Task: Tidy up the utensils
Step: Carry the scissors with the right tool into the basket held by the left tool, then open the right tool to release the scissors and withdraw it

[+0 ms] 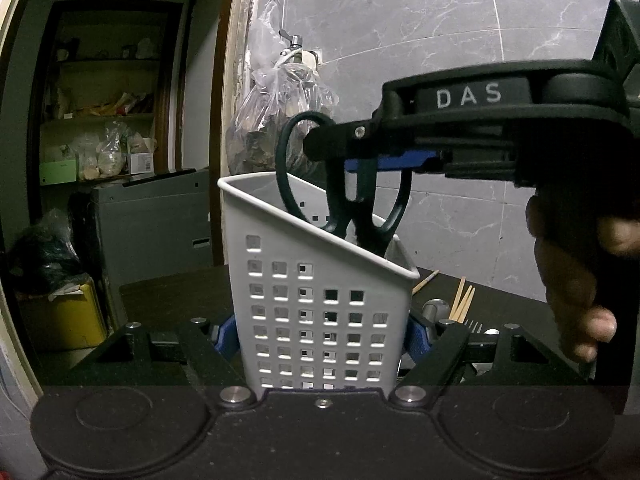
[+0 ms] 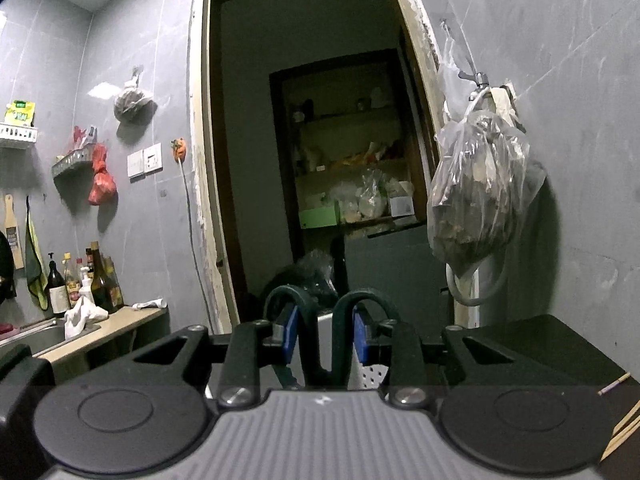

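Observation:
A white perforated utensil holder [image 1: 320, 312] stands on the dark table, clamped between the blue pads of my left gripper [image 1: 320, 336]. Dark green-handled scissors [image 1: 344, 200] stand blades-down inside it, handle loops up. My right gripper [image 1: 360, 152] comes in from the right above the holder, its blue pads around the handles. In the right wrist view the two handle loops [image 2: 324, 320] sit between the blue pads of the right gripper [image 2: 326, 336], with the holder [image 2: 372, 372] below. Wooden chopsticks [image 1: 462, 300] lie on the table behind the holder.
A fork [image 1: 474, 326] and other metal cutlery [image 1: 434, 308] lie right of the holder. A plastic bag [image 1: 276, 120] hangs from a wall tap behind. A doorway with shelves is at left. A counter with sink and bottles [image 2: 80, 280] is far left. More chopsticks [image 2: 624, 420] lie at right.

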